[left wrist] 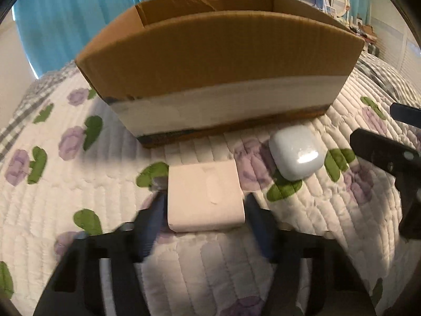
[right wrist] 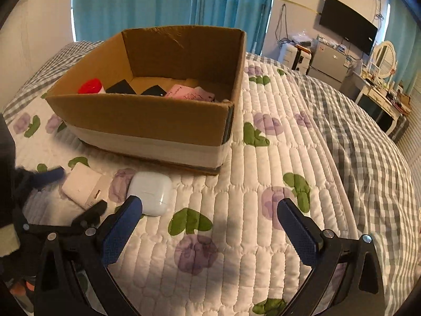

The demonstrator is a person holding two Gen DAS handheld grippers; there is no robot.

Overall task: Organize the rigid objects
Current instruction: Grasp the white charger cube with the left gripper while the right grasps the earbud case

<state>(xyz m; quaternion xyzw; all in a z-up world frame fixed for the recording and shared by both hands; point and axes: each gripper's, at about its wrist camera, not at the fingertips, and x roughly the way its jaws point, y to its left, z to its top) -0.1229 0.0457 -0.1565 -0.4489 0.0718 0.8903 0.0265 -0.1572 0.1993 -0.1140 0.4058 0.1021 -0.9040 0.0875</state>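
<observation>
My left tongs (left wrist: 205, 205) straddle the white charger block (left wrist: 205, 197), not visibly clamped; right tongs (right wrist: 210, 210) gape empty, earbud case (right wrist: 151, 192) just left. Several items sit in the cardboard box (right wrist: 147, 121) ahead; I judge two remain.

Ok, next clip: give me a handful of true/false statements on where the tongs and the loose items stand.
1. The left tongs straddle the white square block. True.
2. The right tongs are clamped on the earbud case. False: they are wide open and hold nothing; the case lies on the quilt by their left finger.
3. The cardboard box is empty. False: a red-capped item, dark items and a pink item lie inside.
4. The earbud case lies outside the box. True.
5. The white block is already in the box. False: it lies on the quilt in front of it.
</observation>
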